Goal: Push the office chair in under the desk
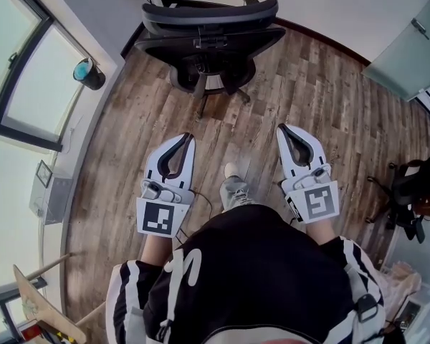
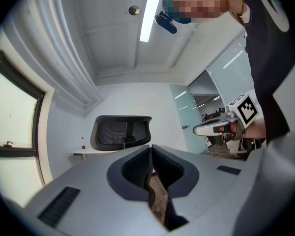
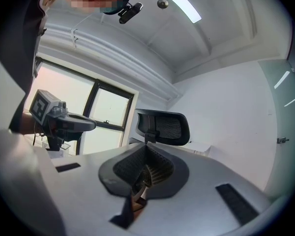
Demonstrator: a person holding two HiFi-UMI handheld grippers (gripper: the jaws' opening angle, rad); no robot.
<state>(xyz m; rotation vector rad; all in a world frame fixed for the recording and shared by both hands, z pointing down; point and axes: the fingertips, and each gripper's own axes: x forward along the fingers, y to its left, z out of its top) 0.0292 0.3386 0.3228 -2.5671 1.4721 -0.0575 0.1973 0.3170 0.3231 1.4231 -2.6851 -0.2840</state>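
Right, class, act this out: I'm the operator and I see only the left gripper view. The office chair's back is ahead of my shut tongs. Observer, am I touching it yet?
Observer: No. In the head view a stretch of wooden floor separates the left tongs and the right tongs from the office chair.
Operator: Are the right tongs shut as well?
Observer: Yes. The right gripper view shows them closed with nothing between them.
Operator: What is on the floor near me?
Observer: The person's shoe is on the floor between the two tongs, well short of the chair.
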